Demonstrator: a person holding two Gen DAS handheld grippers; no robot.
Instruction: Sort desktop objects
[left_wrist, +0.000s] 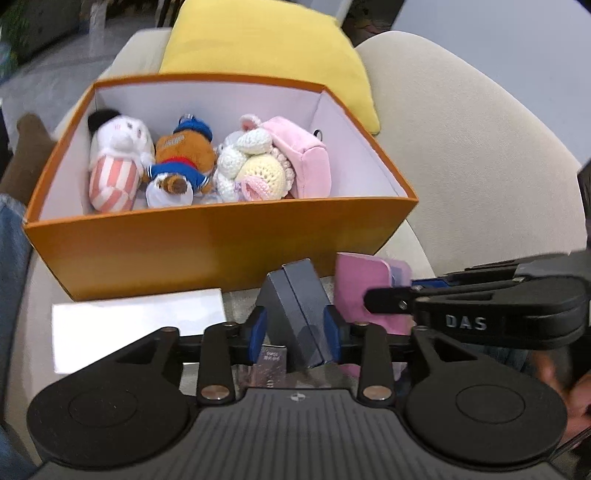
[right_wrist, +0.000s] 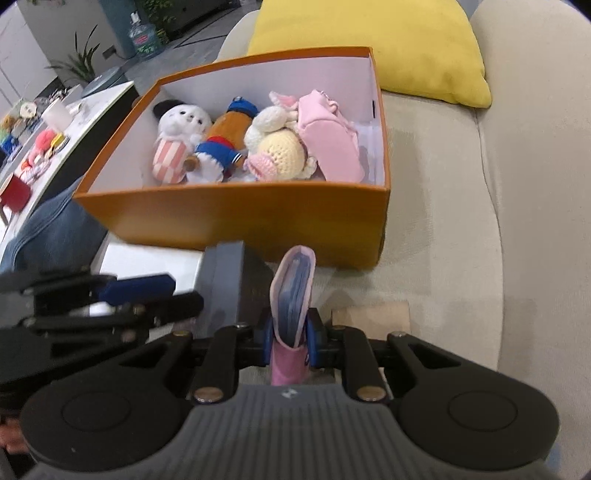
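Observation:
An orange box (left_wrist: 207, 243) (right_wrist: 236, 221) stands on a beige sofa and holds several soft toys: a white striped plush (left_wrist: 118, 155), a brown bear in blue (left_wrist: 181, 158), a crocheted doll (left_wrist: 255, 166) and a pink pouch (left_wrist: 310, 162). My left gripper (left_wrist: 295, 328) is shut on a dark grey-blue box (left_wrist: 301, 302), just in front of the orange box. My right gripper (right_wrist: 291, 332) is shut on a pink card holder (right_wrist: 293, 295), held upright beside the dark box (right_wrist: 229, 284). The right gripper also shows in the left wrist view (left_wrist: 391, 295).
A yellow cushion (left_wrist: 266, 48) (right_wrist: 373, 44) lies behind the orange box. A white flat box (left_wrist: 136, 325) and a silver item (left_wrist: 269, 365) lie under the left gripper. A table with small objects (right_wrist: 48, 129) is at the far left. A tan card (right_wrist: 373, 314) lies on the sofa.

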